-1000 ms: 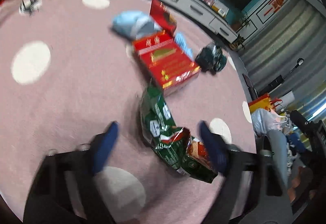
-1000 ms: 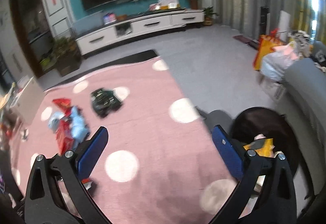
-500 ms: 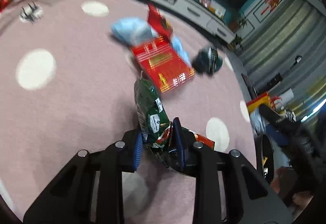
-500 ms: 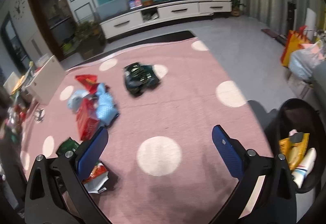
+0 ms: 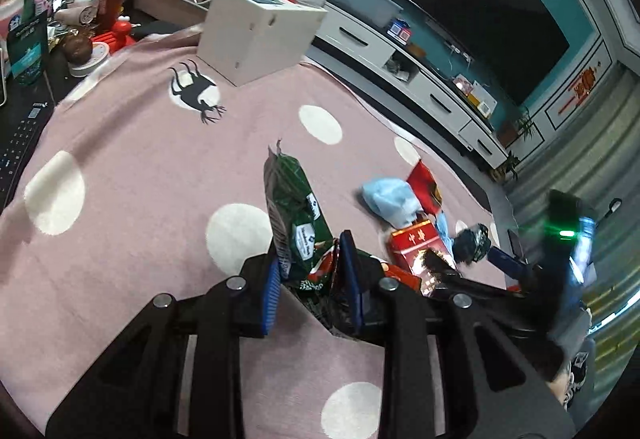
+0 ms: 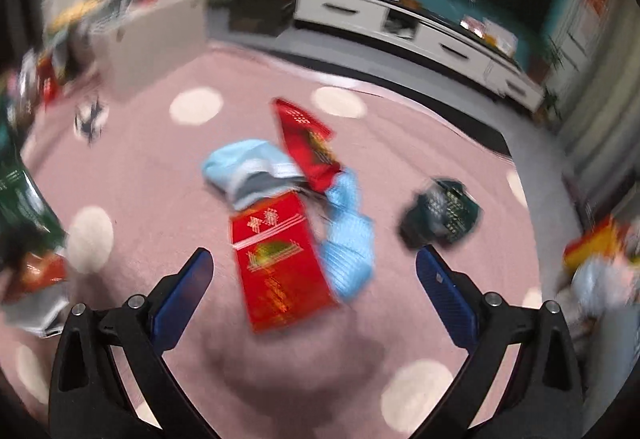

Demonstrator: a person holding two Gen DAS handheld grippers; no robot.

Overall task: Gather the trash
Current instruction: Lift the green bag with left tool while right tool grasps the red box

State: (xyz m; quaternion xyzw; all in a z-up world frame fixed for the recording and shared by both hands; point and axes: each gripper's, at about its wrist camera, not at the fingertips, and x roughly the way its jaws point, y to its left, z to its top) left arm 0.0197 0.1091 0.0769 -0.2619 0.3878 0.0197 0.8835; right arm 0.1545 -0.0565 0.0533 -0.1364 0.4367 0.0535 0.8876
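My left gripper point(image 5: 310, 271) is shut on a green snack bag point(image 5: 294, 211) and holds it lifted above the pink rug point(image 5: 140, 199). My right gripper point(image 6: 314, 271) is open and empty, hovering over a flat red box point(image 6: 280, 259). Around that box lie a light blue bag point(image 6: 244, 171), a red wrapper point(image 6: 308, 139), a blue packet point(image 6: 348, 235) and a dark green wrapper point(image 6: 444, 215). The same pile shows in the left wrist view point(image 5: 416, 215). The green bag also shows at the left edge of the right wrist view point(image 6: 20, 199).
A white box point(image 5: 256, 35) stands at the rug's far edge. Cluttered items point(image 5: 60, 19) and a keyboard point(image 5: 20, 139) lie at the left. A white TV cabinet point(image 5: 420, 79) runs along the back wall. The right wrist view is blurred.
My left gripper closed on the green snack bag and lifted it off the rug. My right gripper swung left from the trash bin side and now hovers over the pile.
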